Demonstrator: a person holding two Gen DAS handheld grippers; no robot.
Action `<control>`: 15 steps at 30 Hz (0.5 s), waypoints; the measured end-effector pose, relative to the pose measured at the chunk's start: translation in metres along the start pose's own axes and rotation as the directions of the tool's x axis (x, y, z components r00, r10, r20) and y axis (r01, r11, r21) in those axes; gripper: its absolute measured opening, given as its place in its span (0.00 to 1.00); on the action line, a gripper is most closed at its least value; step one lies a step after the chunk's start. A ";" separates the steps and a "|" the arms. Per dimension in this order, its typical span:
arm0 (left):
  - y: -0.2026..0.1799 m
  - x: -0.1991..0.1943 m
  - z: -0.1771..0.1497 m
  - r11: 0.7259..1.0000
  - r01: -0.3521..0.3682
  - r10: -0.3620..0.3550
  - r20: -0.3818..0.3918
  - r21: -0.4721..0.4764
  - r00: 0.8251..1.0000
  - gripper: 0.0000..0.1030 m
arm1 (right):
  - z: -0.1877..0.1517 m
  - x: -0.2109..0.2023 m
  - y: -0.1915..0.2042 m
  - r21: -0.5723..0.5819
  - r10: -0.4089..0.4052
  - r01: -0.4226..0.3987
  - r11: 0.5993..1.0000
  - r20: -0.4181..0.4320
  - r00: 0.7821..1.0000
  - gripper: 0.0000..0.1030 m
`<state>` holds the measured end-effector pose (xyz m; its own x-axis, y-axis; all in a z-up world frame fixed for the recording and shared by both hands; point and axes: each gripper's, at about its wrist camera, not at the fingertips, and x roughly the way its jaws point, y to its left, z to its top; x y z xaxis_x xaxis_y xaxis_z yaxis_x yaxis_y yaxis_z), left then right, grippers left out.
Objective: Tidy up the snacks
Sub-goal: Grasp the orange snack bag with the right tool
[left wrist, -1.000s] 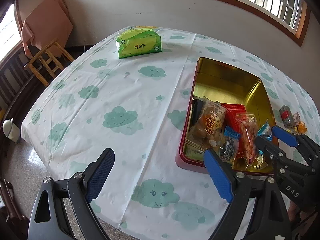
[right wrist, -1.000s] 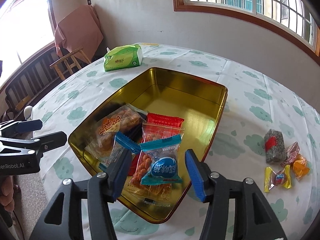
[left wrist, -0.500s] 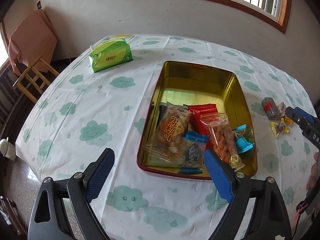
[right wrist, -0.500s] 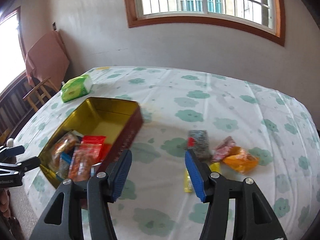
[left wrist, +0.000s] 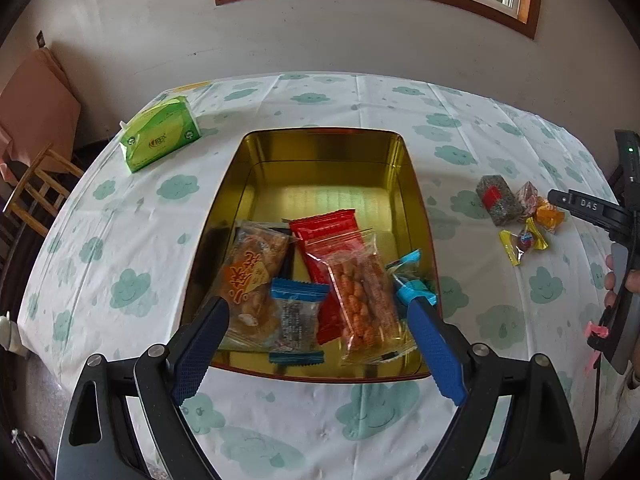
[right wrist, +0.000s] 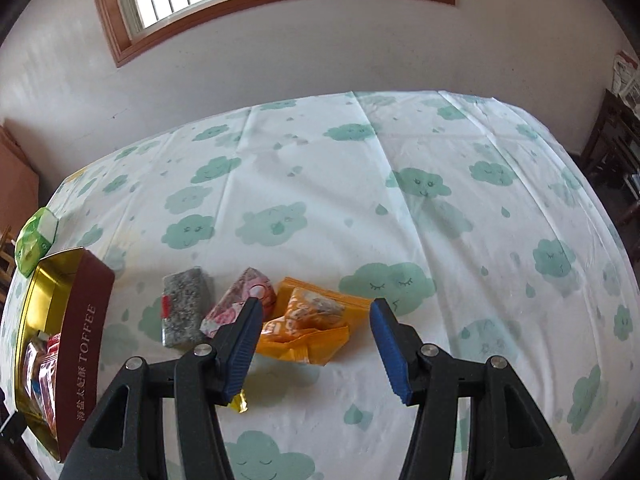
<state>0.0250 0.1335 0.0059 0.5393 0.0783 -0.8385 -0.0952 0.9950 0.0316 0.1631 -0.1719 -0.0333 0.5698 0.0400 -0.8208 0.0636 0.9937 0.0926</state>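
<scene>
A gold tin [left wrist: 320, 136] with dark red outer walls holds several snack packets, among them a red one [left wrist: 324, 228] and a clear pack of orange nuts [left wrist: 360, 292]. My left gripper [left wrist: 316, 332] hangs wide open above the tin's near end, gripping nothing. To the right of the tin, a grey packet [right wrist: 186, 306], a pink packet [right wrist: 240, 308], an orange packet [right wrist: 308, 332] and a yellow candy [left wrist: 522, 242] lie loose on the cloth. My right gripper [right wrist: 316, 306] hovers open over the orange packet, apart from it. Its left finger hides most of the yellow candy.
A green tissue pack [left wrist: 160, 138] lies at the table's far left. A wooden chair [left wrist: 36, 188] stands off the left edge and dark shelving [right wrist: 612, 152] off the right. A hand [left wrist: 616, 280] holds the right tool at the left view's right edge.
My right gripper swung right, from over the tin to over the loose snacks. My left gripper shifted right and rolled, so the tin now sits centred between its fingers. Both openings look unchanged.
</scene>
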 end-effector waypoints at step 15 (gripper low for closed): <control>-0.077 0.015 0.011 0.984 0.056 -0.056 -0.006 0.171 0.998 0.86 | -0.007 0.032 0.000 -0.040 0.038 -0.039 0.998 -0.012 0.999 0.51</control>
<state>0.0501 0.0589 -0.0031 0.5390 0.0218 -0.8420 0.0800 0.9938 0.0769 0.1757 -0.1700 -0.0629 0.5620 0.0793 -0.8233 0.0086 0.9948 0.1017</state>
